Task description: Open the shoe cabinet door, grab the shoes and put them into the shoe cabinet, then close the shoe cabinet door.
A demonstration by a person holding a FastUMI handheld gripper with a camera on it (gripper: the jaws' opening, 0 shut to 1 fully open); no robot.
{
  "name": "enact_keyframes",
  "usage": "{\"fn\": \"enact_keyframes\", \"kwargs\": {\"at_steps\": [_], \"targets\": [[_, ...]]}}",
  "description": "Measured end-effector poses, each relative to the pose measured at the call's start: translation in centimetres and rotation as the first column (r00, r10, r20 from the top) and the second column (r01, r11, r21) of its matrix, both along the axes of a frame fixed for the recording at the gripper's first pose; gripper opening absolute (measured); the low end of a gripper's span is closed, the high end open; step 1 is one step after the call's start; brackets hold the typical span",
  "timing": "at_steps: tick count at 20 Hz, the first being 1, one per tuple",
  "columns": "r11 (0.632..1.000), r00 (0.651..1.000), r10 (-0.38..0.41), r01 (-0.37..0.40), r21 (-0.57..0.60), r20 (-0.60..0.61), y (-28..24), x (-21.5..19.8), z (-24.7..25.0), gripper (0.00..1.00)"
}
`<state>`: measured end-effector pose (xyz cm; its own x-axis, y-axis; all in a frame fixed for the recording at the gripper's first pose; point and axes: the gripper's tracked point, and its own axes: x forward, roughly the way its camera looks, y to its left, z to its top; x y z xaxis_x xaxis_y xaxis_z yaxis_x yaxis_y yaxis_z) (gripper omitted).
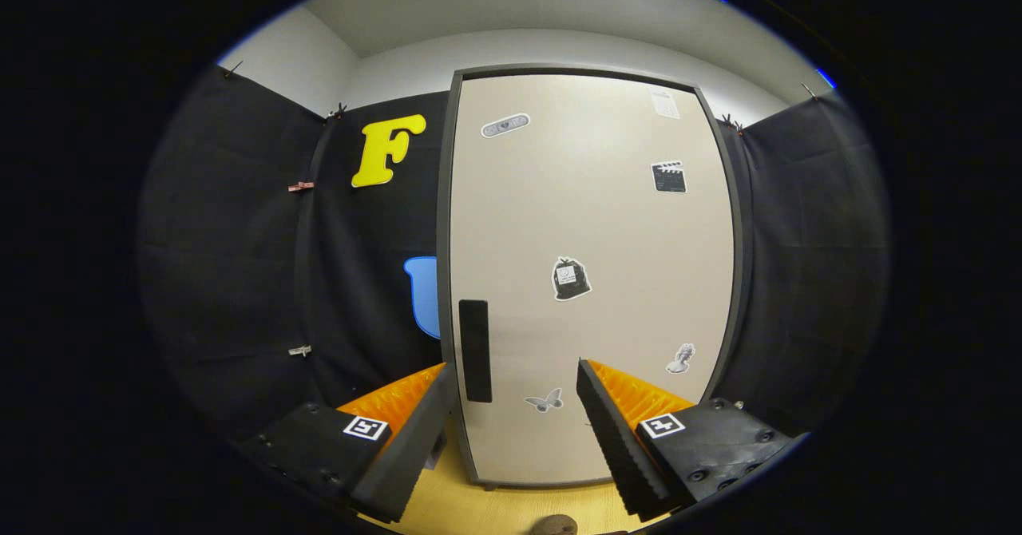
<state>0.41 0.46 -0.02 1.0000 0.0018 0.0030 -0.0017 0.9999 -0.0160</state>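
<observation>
Gripper view, shoe cabinet door point(591, 279) closed, just beyond hand-held gripper point(515, 383), fingers spread wide, holding nothing

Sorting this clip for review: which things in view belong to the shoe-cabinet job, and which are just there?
Job:
- shoe cabinet door, shut
- its dark handle, just ahead of the tongs' left finger
- tongs, open, holding nothing

Just there:
- stickers on the door
- clips on the booth's cloth
- wooden floor

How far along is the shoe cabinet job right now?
Nothing looks done: the shoe cabinet door is shut. In hand: the gripper is open and empty, facing the door, its fingers straddling the dark handle without touching it. Left: open the door, load the shoes, close up.
</observation>
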Motion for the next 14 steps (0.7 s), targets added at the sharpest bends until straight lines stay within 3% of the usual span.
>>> {"fn": "enact_keyframes", "kwargs": {"at_steps": [7, 14], "targets": [[1.000, 0.999, 0.018, -0.018, 0.008, -0.040, 2.1, 2.5, -1.6, 0.98], [1.000, 0.996, 0.007, -0.006, 0.013, -0.087, 4.2, 7.9, -4.2, 0.98]]}}
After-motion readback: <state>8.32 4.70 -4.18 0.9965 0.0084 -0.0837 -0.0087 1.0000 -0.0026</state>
